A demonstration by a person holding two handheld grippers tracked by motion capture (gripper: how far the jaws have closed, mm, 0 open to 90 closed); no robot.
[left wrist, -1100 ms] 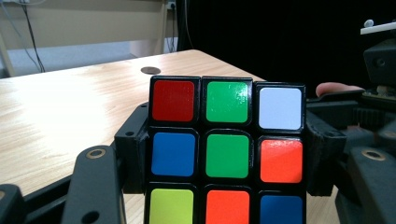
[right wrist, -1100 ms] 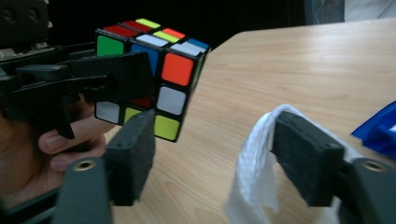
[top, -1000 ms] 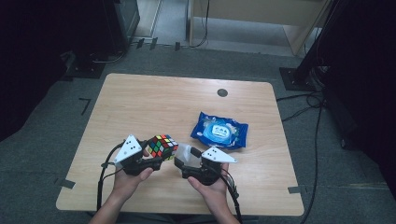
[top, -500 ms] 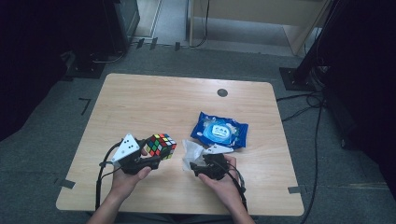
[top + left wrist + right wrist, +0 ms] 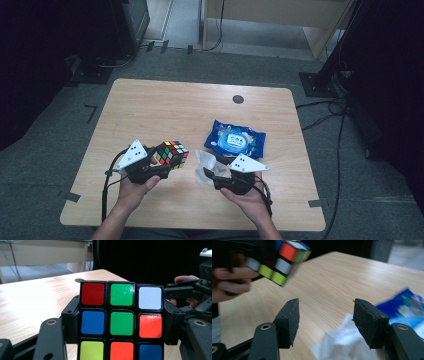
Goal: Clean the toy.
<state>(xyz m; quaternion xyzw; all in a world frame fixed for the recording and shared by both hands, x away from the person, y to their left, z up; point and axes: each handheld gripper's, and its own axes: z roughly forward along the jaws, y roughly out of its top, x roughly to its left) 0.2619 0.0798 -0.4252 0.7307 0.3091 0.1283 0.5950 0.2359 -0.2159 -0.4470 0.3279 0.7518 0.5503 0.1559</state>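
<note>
A scrambled Rubik's cube (image 5: pixel 171 153) is held just above the table, my left gripper (image 5: pixel 169 162) shut on it. In the left gripper view the cube (image 5: pixel 121 322) sits between the two jaws with its green-centred face toward the camera. My right gripper (image 5: pixel 209 175) stands open just right of the cube, over a crumpled white tissue (image 5: pixel 205 163). In the right gripper view its jaws are wide apart with nothing between the pads (image 5: pixel 290 322). The tissue (image 5: pixel 344 345) lies below them and the cube (image 5: pixel 283 257) hangs at upper left.
A blue pack of wet wipes (image 5: pixel 234 141) lies on the wooden table (image 5: pixel 165 107) behind the right gripper, also blurred at the right of the right gripper view (image 5: pixel 404 305). A round dark grommet (image 5: pixel 238 99) sits near the far edge.
The right gripper has shifted slightly beside the tissue. The left gripper keeps the cube in nearly the same place.
</note>
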